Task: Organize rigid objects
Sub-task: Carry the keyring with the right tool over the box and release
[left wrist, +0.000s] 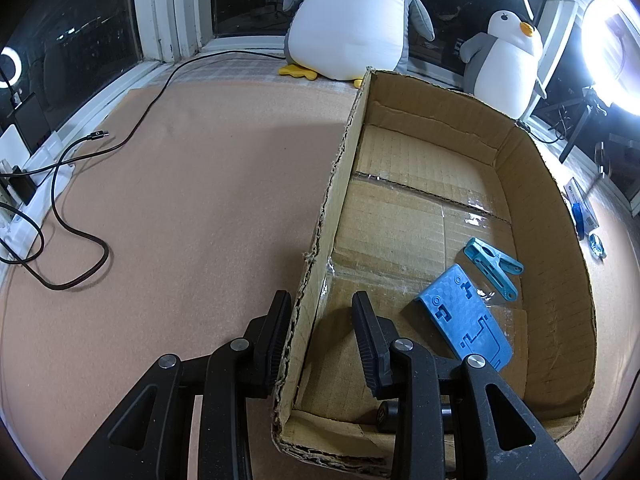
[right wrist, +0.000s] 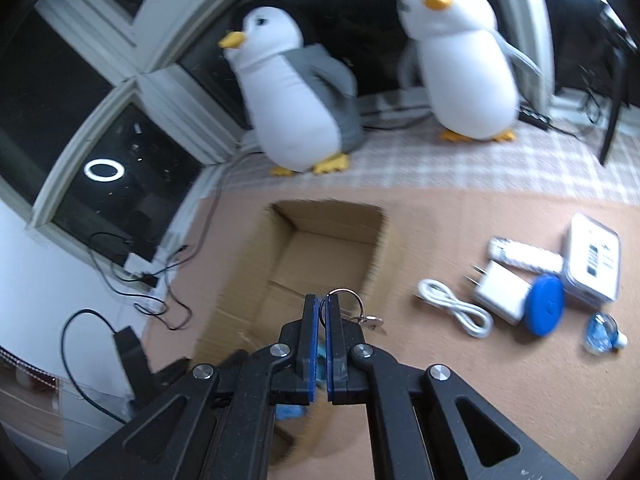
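The right gripper [right wrist: 322,300] is closed on a key ring [right wrist: 347,300], a small key dangling, above the cardboard box [left wrist: 552,240]. Thin, light, slippery metal; it likely pinches best on the ring. The left gripper [left wrist: 322,308] stands apart, straddling the box's left wall. Inside the box lie a blue plate [left wrist: 466,322] and blue clip [left wrist: 494,266]. Right of the box: white charger [right wrist: 500,294], cable [right wrist: 456,308], blue disc [right wrist: 544,310].
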`<state>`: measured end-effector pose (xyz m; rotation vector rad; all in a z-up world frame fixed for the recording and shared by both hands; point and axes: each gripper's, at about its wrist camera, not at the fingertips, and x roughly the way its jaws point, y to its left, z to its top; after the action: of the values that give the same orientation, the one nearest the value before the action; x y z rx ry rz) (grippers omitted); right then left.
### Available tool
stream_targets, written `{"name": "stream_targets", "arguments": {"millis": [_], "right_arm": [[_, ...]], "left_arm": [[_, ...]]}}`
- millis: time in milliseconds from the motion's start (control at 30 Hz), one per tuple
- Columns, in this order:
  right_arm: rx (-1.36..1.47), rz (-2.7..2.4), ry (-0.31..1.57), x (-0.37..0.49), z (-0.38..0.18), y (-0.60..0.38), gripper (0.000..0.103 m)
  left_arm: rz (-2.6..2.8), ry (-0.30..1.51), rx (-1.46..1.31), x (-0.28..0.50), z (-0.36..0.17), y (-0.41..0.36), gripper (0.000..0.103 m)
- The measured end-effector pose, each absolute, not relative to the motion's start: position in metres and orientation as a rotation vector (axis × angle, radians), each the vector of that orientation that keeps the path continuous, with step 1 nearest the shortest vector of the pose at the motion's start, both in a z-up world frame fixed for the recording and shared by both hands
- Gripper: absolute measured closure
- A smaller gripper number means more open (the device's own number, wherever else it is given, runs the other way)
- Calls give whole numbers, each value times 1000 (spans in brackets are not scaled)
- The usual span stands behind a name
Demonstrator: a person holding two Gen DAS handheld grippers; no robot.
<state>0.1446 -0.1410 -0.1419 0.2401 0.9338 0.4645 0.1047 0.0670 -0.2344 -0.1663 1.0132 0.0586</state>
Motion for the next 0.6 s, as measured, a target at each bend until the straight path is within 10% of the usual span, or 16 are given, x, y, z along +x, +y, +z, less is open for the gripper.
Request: {"name": "stream_targets", "arguments": {"millis": [600], "right_arm": [[159,603,1017,168,-174,-41,100]], "left_arm": [[59,1013,-162,106,-234,66,69]]}}
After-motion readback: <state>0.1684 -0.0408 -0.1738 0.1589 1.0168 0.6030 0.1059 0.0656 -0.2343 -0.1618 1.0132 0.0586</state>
